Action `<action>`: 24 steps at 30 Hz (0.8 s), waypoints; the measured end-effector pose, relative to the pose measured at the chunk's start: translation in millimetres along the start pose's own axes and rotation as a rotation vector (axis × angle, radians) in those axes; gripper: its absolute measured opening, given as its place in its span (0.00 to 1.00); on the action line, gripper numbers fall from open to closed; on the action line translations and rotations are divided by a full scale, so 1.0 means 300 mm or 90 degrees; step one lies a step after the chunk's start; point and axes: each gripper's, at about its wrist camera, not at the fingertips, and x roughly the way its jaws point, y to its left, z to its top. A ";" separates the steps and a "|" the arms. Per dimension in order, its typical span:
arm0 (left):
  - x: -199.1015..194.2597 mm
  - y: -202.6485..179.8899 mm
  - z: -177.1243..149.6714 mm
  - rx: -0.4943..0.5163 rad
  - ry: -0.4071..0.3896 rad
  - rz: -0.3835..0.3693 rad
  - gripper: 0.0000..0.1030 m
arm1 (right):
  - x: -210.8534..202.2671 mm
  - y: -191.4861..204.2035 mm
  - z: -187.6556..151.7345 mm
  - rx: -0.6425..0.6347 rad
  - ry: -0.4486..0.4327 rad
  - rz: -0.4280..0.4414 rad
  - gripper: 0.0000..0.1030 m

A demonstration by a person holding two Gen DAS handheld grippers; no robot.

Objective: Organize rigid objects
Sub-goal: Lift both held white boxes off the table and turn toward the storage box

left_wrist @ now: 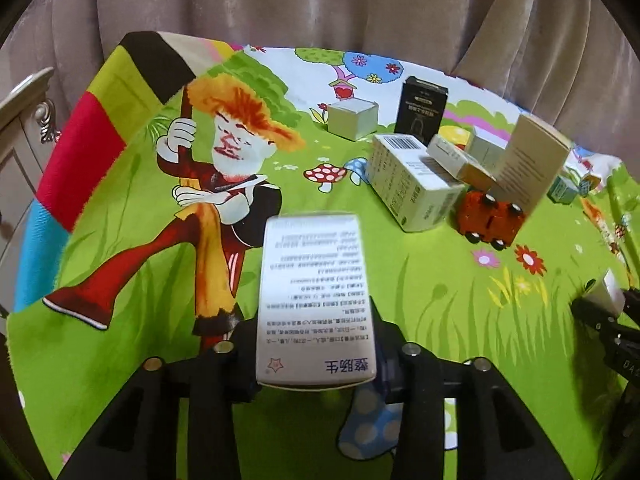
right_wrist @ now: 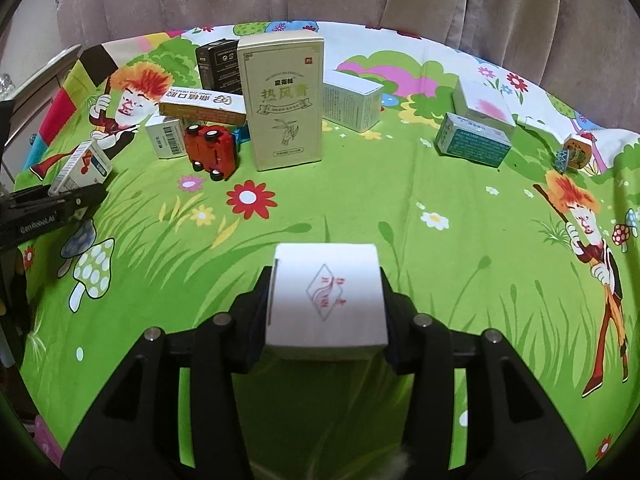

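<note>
Two boxes in hand right now, one per tool, and the whole question is which way the group they belong with lies. Biggest thing first: the green cartoon cloth (right_wrist: 400, 208) covers the whole surface, and most of the stuff sits toward its far side. The main pile of boxes (left_wrist: 412, 188) is ahead and to the right of my left tool (left_wrist: 316, 320), and ahead and to the left of my right tool (right_wrist: 326, 280), so it's basically between the two, further out. The tall cream box (right_wrist: 286, 108) stands upright in the middle of that pile and is the easy landmark. My left tool is clamped on a long white box (left_wrist: 314, 264) covered in small print, its long axis running straight out along the fingers, roughly toward the far edge and not toward the pile. My right tool is clamped on a stubby white box with a red diamond logo (right_wrist: 326, 300), the pads touching both sides as far as I can see. A teal box (right_wrist: 474, 140) marks a smaller group off to the right, well apart from the pile. The little red toy car (right_wrist: 212, 152) lies tipped over at the pile's near edge. I'd guess my left hand is the nearer one to the pile, so the long box needs swinging right before it goes down.
</note>
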 end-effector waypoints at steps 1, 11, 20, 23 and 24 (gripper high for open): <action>0.010 0.007 0.009 -0.002 0.002 0.003 0.55 | 0.000 0.000 0.000 0.000 0.000 0.000 0.50; 0.019 0.066 0.027 -0.053 -0.009 0.000 0.39 | -0.003 -0.003 -0.001 -0.001 -0.001 -0.003 0.46; 0.010 0.064 0.023 -0.046 -0.008 -0.003 0.39 | -0.004 0.011 0.006 0.010 0.004 -0.016 0.43; -0.028 0.070 -0.021 -0.037 -0.005 0.002 0.39 | -0.015 0.080 0.002 0.006 0.010 -0.009 0.43; -0.045 0.077 -0.038 -0.037 -0.004 0.002 0.39 | -0.018 0.102 -0.001 0.000 0.012 -0.004 0.43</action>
